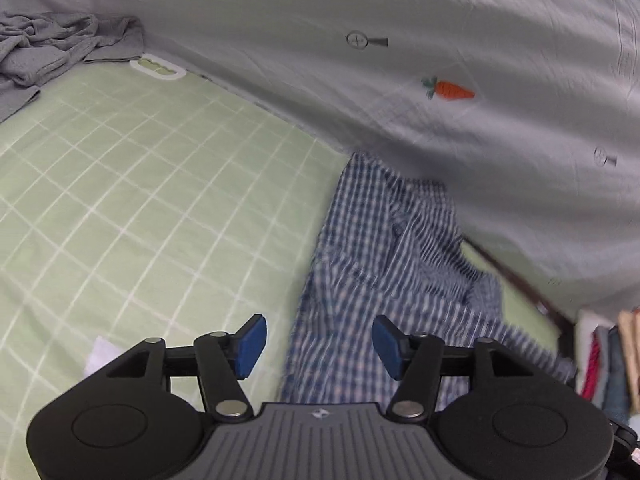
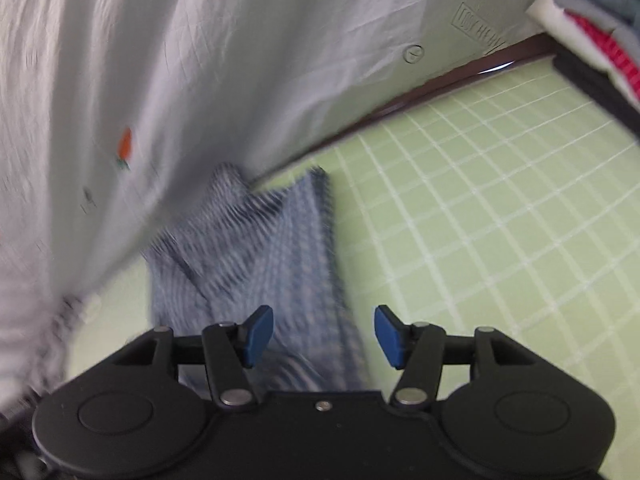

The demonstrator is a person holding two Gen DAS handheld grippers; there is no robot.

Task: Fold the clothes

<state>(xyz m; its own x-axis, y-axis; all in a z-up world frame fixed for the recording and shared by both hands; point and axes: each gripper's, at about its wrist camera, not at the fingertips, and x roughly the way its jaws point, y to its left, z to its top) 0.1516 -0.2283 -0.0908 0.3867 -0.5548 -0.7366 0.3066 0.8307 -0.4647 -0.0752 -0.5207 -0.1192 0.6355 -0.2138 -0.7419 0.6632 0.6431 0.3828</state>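
The left gripper (image 1: 319,346) and right gripper (image 2: 324,337) are held with fingers spread, empty, above the checked shirt (image 1: 384,280) laid on the green grid sheet (image 1: 140,200).

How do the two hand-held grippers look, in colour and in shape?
The left gripper and the right gripper look alike: matte black bodies with round discs on both sides, black link arms with silver pivot pins, and blue pads on the fingertips. The left one's centre plate is ribbed grey with a small logo.

Bedroom (checked bedsheet (image 1: 140,200), clothes)
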